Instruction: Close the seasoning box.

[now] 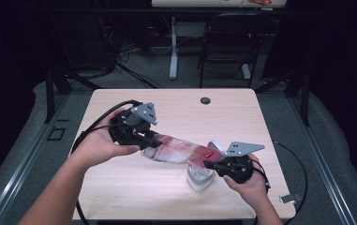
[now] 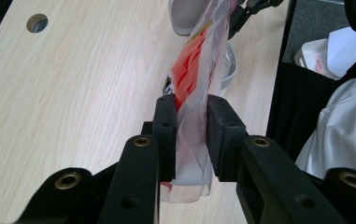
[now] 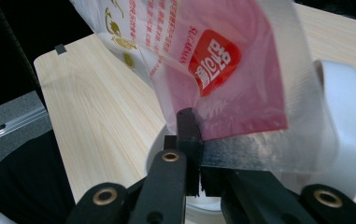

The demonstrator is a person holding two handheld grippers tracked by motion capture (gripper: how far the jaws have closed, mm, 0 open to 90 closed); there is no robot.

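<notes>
1. A red-and-clear plastic bag (image 1: 181,151) hangs stretched across the middle of the high view, above the wooden table (image 1: 134,187).
2. The left gripper (image 1: 141,140) pinches one end, jaws nearly together on the film.
3. The right gripper (image 1: 209,164) clamps the other end tight.
4. A white-on-red logo and "SLCARMAN" read upside down.
5. A white container (image 1: 199,180) sits beneath.
</notes>
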